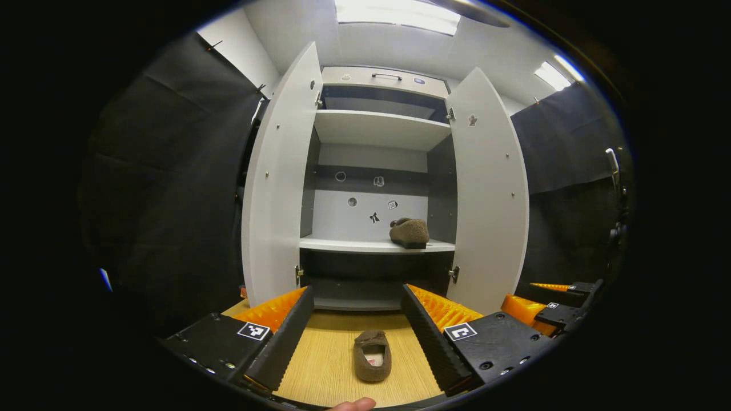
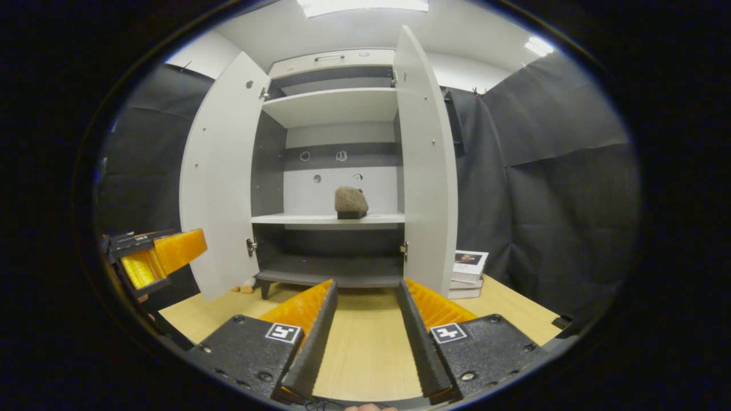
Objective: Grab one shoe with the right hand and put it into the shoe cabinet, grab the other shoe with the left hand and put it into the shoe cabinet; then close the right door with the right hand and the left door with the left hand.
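Brown fuzzy slipper point(image 1: 372, 355) on wood floor between left gripper point(image 1: 356, 334) fingers, spread wide, untouched. Second brown slipper point(image 2: 350, 202) on white cabinet point(image 2: 328, 108) shelf, beyond right gripper point(image 2: 365, 337), spread, empty. No legible writing.

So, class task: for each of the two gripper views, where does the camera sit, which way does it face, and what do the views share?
Left gripper view: rides the left gripper, facing the open cabinet; a shoe on the floor lies between its open fingers; a fingertip shows at the bottom.
Right gripper view: rides the right gripper, open, facing the cabinet from further right; books beside it.
Shared: the cabinet, the shoe on the shelf.
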